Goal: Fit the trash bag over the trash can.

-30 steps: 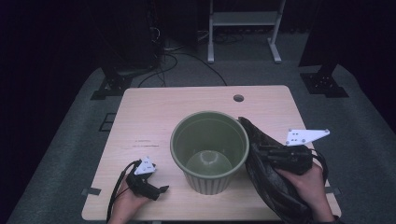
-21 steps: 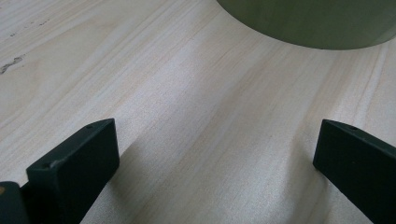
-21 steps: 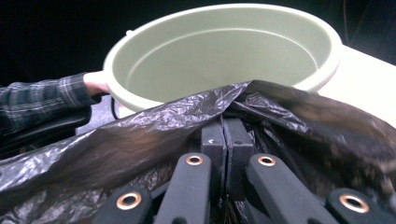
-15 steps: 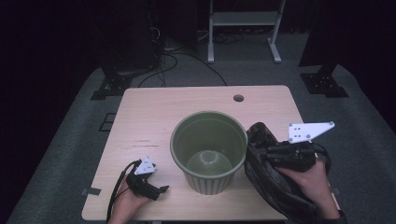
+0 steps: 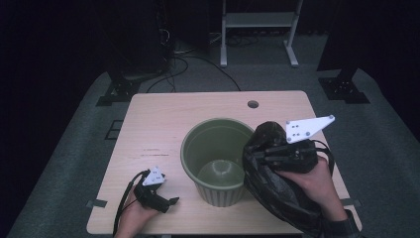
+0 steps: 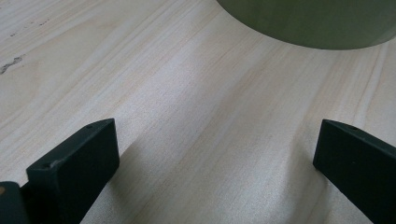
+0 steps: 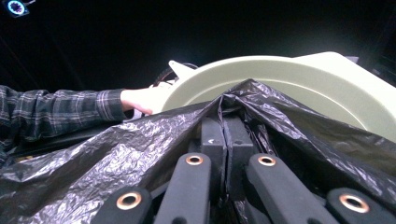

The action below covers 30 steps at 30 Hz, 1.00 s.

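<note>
**Right tongs pinching the black bag beside the green bin, left tongs spread wide on the table**

Your right gripper (image 5: 260, 154) is clamping a fold of the black plastic bag (image 5: 277, 191); in the right gripper view its jaws are pressing together with the crinkled film bunching up around them (image 7: 224, 105). The bag is draping down from your right hand (image 5: 309, 178) toward the near right edge of the table (image 5: 148, 124), and its upper part is lying against the right side of the green bin (image 5: 218, 166).

Your left gripper (image 5: 171, 201) is resting low at the near left of the table, in your left hand (image 5: 136, 213), with its jaws standing wide apart and nothing between them but bare wood (image 6: 210, 140). It is sitting just left of the bin, whose lower wall (image 6: 308, 23) is showing at the top of the left gripper view.

Farther out, the bin is standing upright at the middle of the table, open and hollow inside. Beyond it, a small round hole (image 5: 253, 104) is sitting near the table's far edge, and cables (image 5: 198, 62) are trailing across the grey floor behind.
</note>
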Available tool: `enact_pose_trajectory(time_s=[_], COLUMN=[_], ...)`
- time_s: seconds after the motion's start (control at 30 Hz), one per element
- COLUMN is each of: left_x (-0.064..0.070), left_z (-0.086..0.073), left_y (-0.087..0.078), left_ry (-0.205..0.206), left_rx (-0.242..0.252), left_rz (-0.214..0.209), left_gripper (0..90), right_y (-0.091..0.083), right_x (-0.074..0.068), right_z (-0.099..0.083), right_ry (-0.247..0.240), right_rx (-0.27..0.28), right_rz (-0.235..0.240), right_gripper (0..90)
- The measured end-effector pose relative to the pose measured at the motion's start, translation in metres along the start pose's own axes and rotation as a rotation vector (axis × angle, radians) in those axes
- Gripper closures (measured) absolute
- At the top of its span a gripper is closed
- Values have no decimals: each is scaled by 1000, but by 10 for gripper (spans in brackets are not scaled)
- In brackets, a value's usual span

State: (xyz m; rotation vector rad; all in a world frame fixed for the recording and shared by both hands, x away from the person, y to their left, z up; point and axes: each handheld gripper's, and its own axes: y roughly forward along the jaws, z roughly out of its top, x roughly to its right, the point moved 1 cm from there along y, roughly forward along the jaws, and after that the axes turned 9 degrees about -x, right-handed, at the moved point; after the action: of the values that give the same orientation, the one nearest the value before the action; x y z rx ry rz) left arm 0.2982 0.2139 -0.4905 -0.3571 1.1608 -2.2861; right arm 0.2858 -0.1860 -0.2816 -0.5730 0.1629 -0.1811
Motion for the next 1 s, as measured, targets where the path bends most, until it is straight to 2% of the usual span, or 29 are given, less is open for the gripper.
enact_pose_trajectory(time_s=[0.17, 0.27, 0.43, 0.7, 1.0], left_x=[0, 0, 0, 0, 0], left_z=[0, 0, 0, 0, 0], left_y=[0, 0, 0, 0, 0], left_ry=[0, 0, -1, -1, -2], left_rx=[2, 2, 3, 3, 4], left_rz=[0, 0, 0, 1, 0], left_gripper=[0, 0, 0, 0, 0], right_y=[22, 30, 52, 78, 103], right_x=[-1, -2, -4, -11, -20], right_z=[19, 26, 49, 72, 88], right_ry=[-24, -31, -56, -88, -109], right_rx=[-41, -51, -72, -79, -77], right_rz=[40, 48, 82, 128, 179], right_gripper=[887, 887, 888, 888, 887])
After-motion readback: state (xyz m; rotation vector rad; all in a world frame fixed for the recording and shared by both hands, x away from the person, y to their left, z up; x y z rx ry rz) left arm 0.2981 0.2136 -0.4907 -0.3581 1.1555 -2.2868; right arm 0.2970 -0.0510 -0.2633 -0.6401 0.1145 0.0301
